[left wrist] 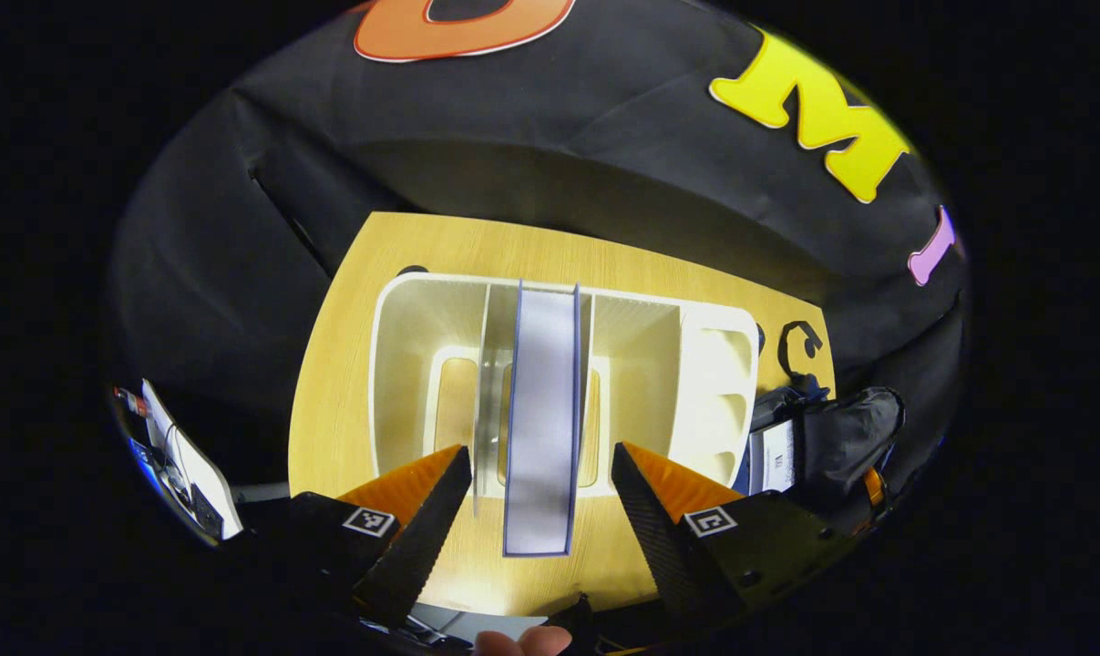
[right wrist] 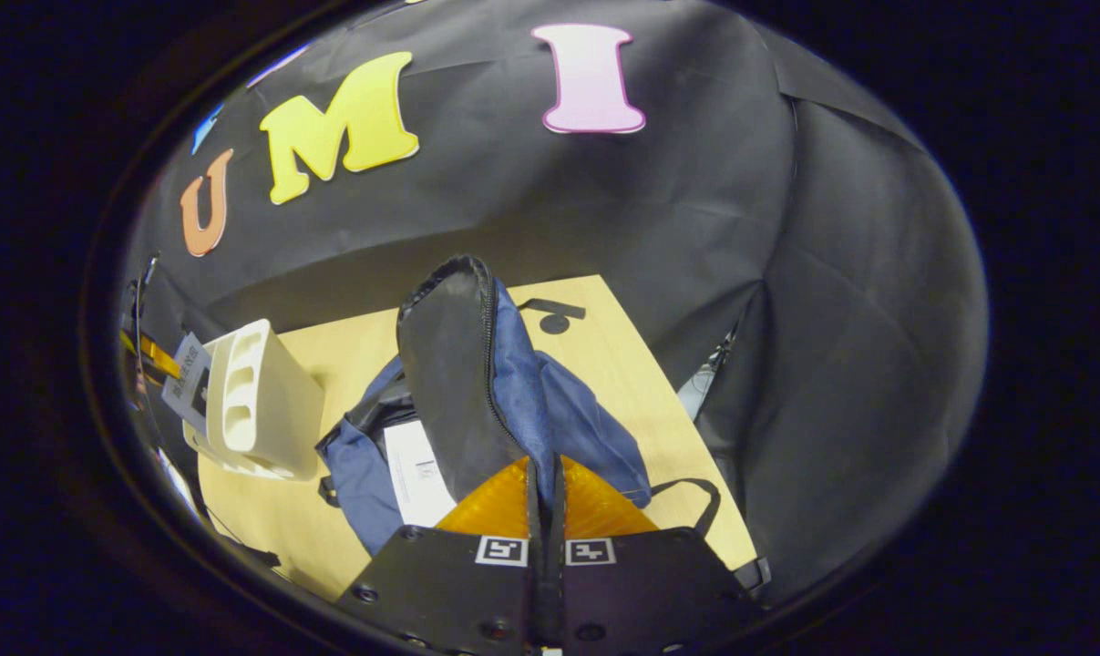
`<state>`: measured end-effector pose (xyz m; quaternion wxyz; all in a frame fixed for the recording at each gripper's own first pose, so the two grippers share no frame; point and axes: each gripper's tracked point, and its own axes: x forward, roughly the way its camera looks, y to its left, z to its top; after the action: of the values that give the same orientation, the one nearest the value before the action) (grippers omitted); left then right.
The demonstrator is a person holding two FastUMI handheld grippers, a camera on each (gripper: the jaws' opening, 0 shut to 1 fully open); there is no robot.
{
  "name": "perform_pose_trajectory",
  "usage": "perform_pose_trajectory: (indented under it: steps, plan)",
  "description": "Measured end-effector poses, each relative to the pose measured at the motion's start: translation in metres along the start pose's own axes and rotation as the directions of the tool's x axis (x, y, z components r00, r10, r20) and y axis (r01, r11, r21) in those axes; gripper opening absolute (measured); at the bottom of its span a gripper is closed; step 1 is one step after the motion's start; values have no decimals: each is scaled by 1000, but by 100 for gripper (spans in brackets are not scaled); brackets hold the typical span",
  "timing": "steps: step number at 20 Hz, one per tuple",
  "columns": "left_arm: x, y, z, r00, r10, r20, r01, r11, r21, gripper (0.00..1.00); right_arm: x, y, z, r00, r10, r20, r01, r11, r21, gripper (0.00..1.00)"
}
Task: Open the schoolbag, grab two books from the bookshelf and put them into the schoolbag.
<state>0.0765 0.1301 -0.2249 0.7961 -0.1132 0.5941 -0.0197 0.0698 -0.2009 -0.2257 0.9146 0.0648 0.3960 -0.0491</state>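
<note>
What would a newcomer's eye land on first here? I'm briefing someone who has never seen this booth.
In the left gripper view, the book standing upright in the white bookshelf on the wooden table, framed between the open left tool. In the right gripper view, the blue and black schoolbag beside the shelf, its flap lifted by the shut right tool, with a book already lying inside.
</note>
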Motion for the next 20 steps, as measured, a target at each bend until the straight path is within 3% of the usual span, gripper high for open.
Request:
perform_pose_trajectory:
  steps: [9, 17, 20]
  plan:
    - [31, 11, -3, 990, 58, -129, -47, 995, 85, 98, 7, -1, -1, 1000, -19, -19, 19, 1000, 1, 0]
    - [43, 9, -13, 969, 90, -229, -68, 992, 103, 80, 10, -4, -1, 1000, -16, -21, 16, 1000, 12, 0]
    - [47, 13, -19, 959, 105, -262, -88, 993, 77, 67, 12, -6, -2, 1000, -12, -21, 12, 1000, 14, 0]
